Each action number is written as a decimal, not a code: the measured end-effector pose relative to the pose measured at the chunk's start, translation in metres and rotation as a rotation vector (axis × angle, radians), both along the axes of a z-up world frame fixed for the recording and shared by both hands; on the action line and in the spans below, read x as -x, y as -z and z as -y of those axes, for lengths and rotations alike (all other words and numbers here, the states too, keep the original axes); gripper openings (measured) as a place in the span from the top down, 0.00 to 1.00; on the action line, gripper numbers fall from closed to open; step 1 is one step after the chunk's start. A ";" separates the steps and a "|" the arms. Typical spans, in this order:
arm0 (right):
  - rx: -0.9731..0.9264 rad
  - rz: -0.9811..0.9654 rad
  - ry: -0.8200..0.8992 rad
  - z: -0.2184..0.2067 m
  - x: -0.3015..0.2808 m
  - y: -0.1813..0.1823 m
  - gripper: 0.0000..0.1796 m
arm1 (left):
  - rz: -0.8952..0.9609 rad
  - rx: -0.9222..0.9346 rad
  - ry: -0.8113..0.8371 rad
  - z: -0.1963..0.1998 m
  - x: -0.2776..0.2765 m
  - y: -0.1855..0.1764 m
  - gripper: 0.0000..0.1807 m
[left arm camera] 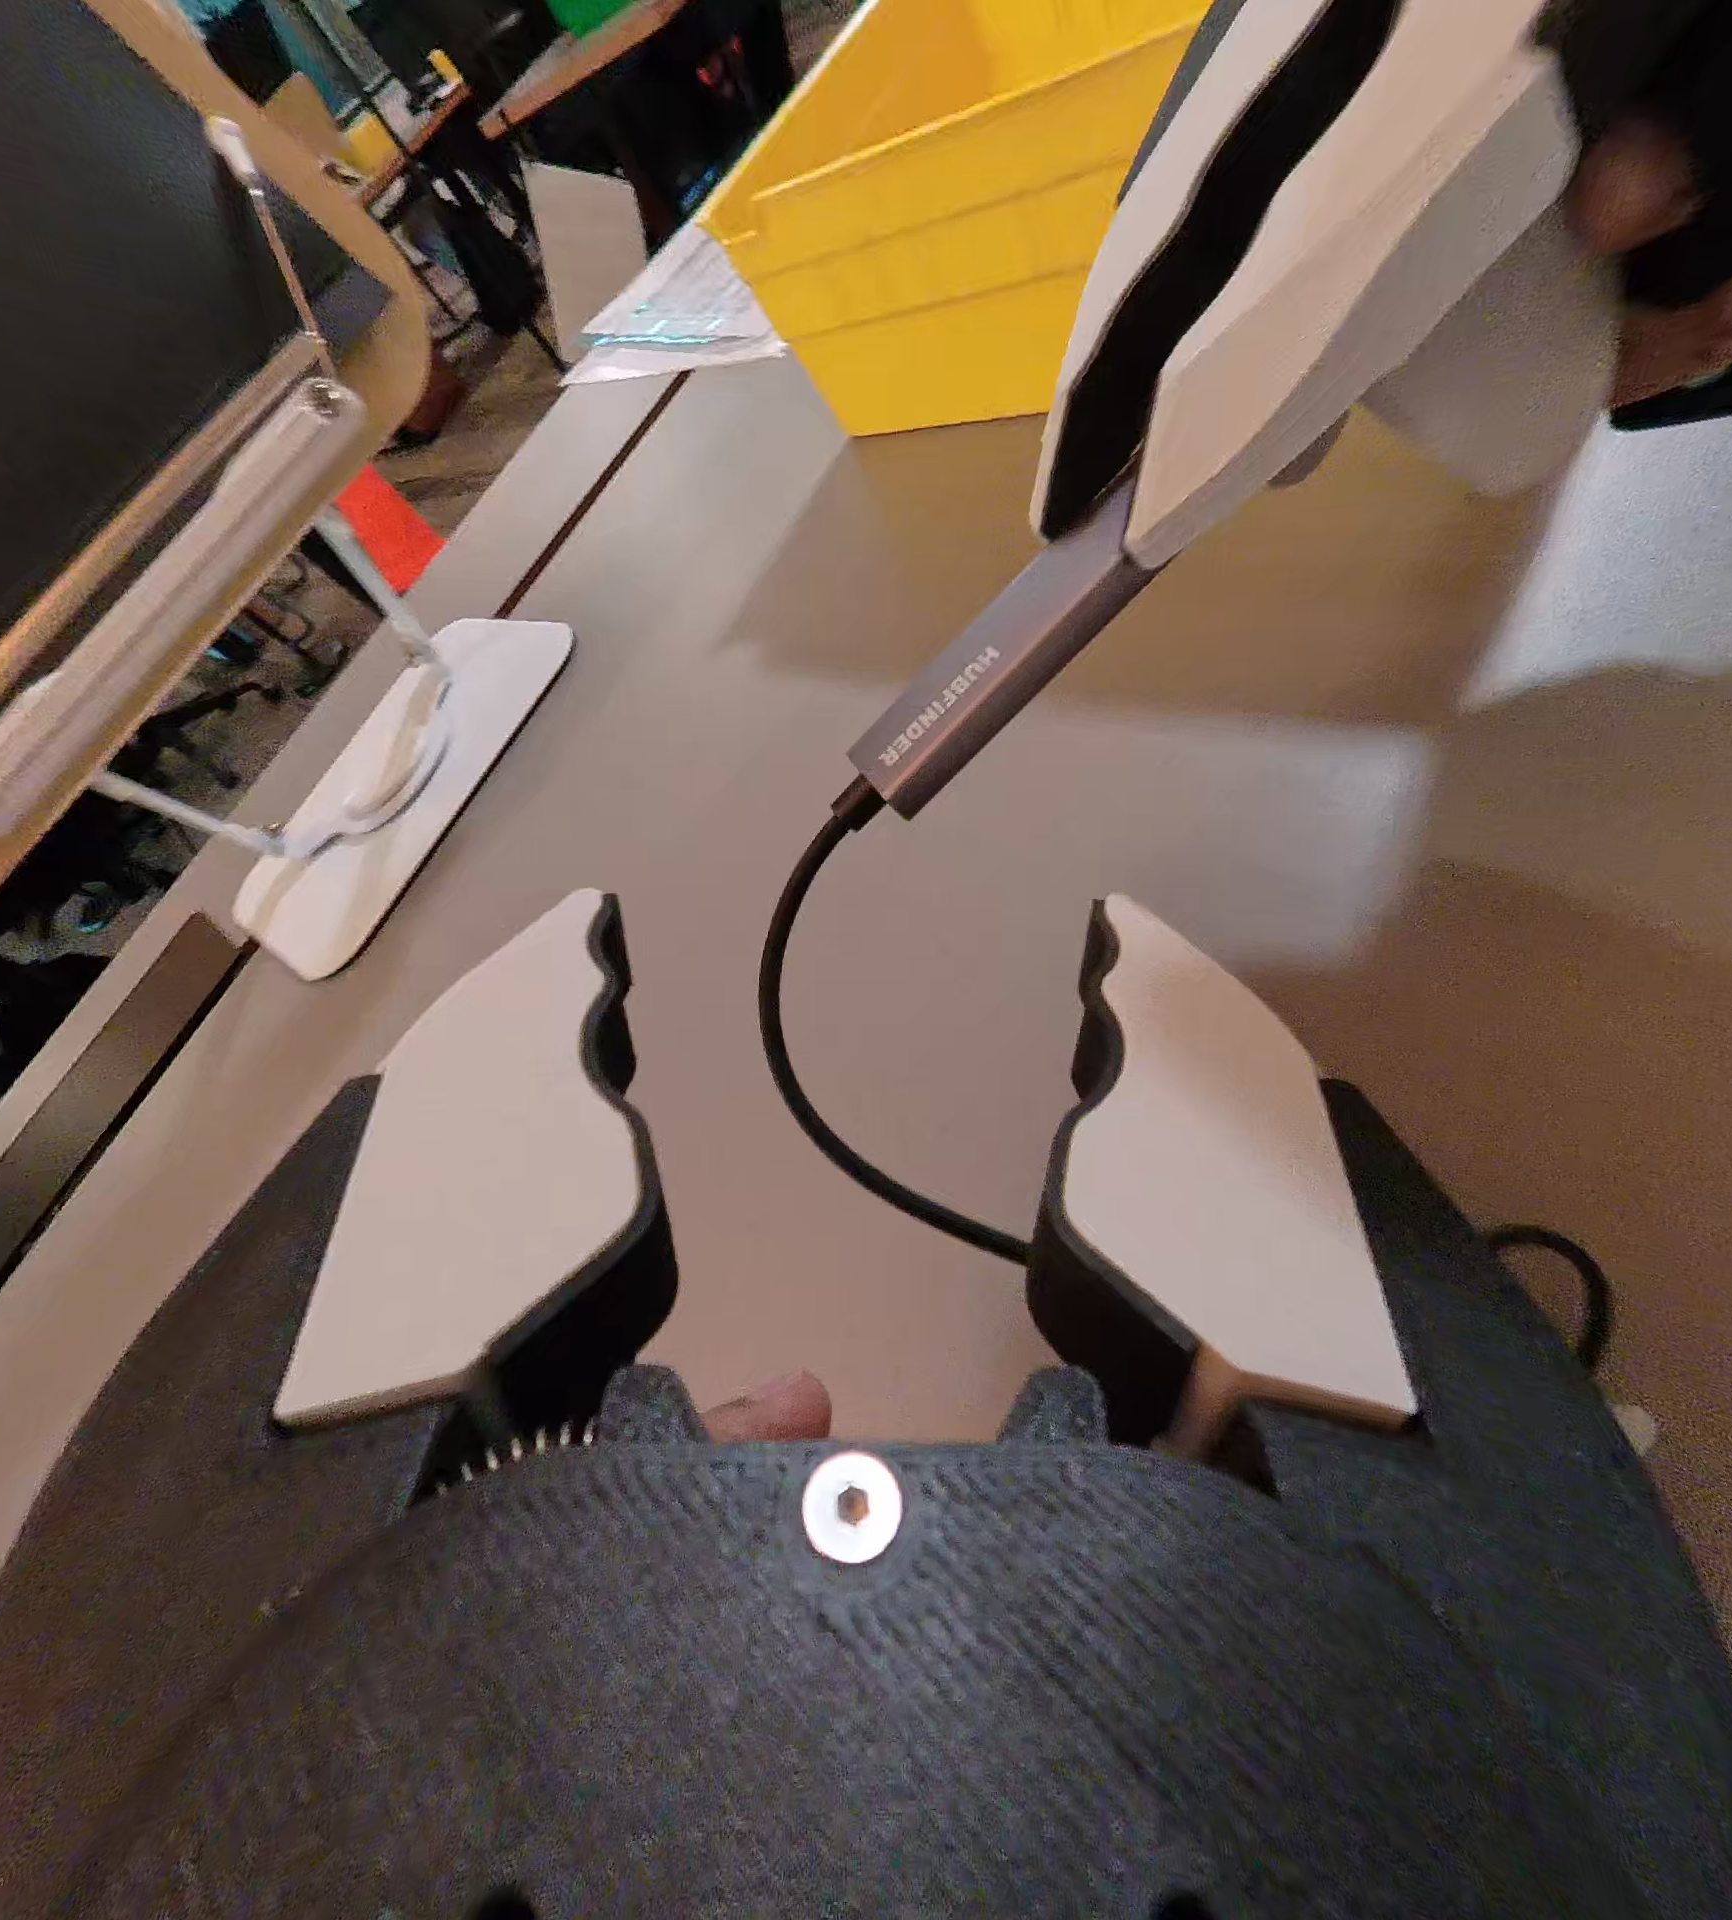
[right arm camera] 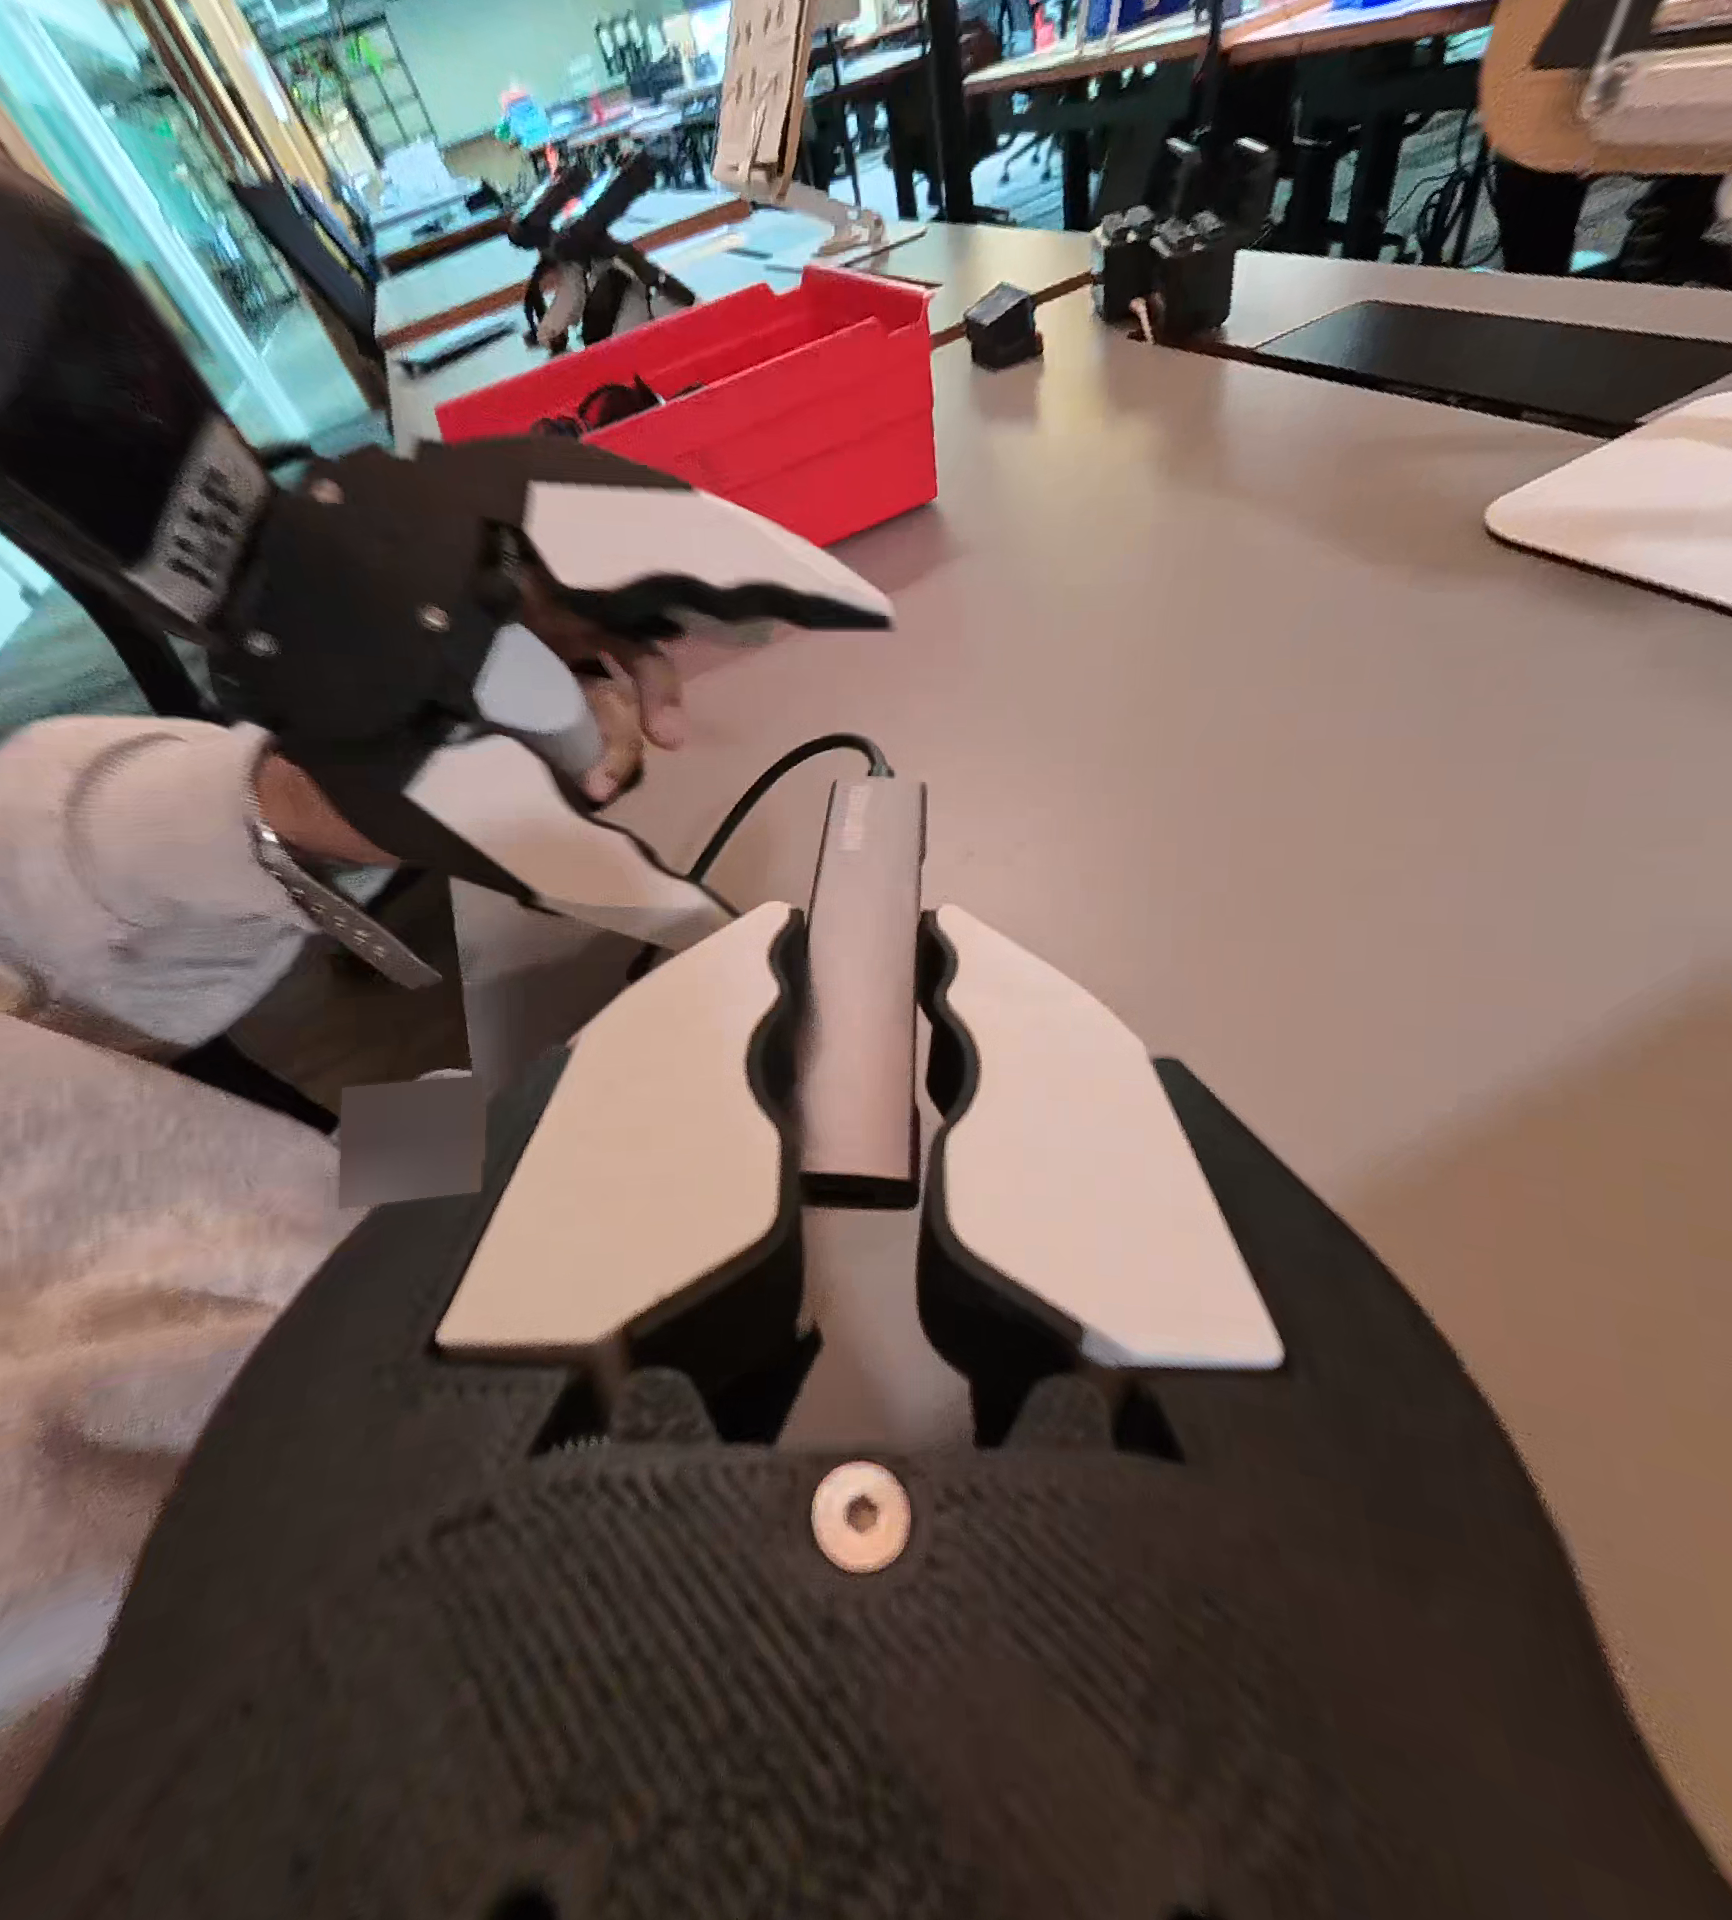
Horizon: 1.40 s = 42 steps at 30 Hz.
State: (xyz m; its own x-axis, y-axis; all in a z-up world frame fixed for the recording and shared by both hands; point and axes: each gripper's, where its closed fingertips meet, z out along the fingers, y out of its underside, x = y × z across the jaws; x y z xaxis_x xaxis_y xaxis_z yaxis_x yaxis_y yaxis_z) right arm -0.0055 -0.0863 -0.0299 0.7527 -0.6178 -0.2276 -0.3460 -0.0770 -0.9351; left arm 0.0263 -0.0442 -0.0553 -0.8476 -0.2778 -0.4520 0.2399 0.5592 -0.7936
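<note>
My right gripper (right arm camera: 867,920) is shut on a slim grey adapter bar (right arm camera: 862,997) and holds it out over the tan table (right arm camera: 1257,831). In the left wrist view the right gripper (left arm camera: 1101,530) comes in from the upper right with the bar (left arm camera: 987,675) pointing down towards me. A black cable (left arm camera: 774,997) hangs from the bar's end and curves between the fingers of my left gripper (left arm camera: 851,914), which is open and holds nothing. The cable passes behind its right finger (left arm camera: 1205,1122). In the right wrist view the left gripper (right arm camera: 800,769) is open, beside the cable (right arm camera: 768,790).
A yellow bin (left arm camera: 924,208) stands at the far side of the table. A red bin (right arm camera: 737,416) with dark items stands further back. A white stand base (left arm camera: 405,790) carries a screen (left arm camera: 62,364) at the left; the base also shows in the right wrist view (right arm camera: 1672,509). A black pad (right arm camera: 1496,353) lies behind. Some 7 centimeters of space lies between my two pairs of fingers.
</note>
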 end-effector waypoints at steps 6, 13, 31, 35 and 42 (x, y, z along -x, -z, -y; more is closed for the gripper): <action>-0.051 -0.016 0.020 0.003 0.014 0.005 0.89 | -0.067 -0.030 0.129 0.033 0.003 0.016 0.89; -0.168 0.066 0.107 0.008 0.013 -0.009 0.83 | 0.045 0.014 0.174 0.019 0.000 -0.001 0.99; -0.180 -0.059 -0.034 -0.017 0.021 0.002 0.91 | 0.185 0.087 0.144 0.003 -0.018 -0.012 0.96; -0.179 -0.122 -0.050 -0.027 0.020 0.009 0.92 | 0.144 0.117 0.091 -0.003 -0.025 -0.013 0.94; -0.552 -0.094 0.111 0.005 -0.006 -0.033 0.95 | -0.084 0.303 -0.041 -0.024 -0.043 -0.015 0.50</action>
State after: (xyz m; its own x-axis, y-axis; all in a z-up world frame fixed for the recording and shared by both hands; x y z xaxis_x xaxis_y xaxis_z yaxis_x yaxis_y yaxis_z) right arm 0.0003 -0.0915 0.0032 0.6510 -0.4622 -0.6021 -0.4081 0.4557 -0.7911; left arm 0.0692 -0.0202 -0.0405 -0.8636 -0.4242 -0.2725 0.1487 0.3021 -0.9416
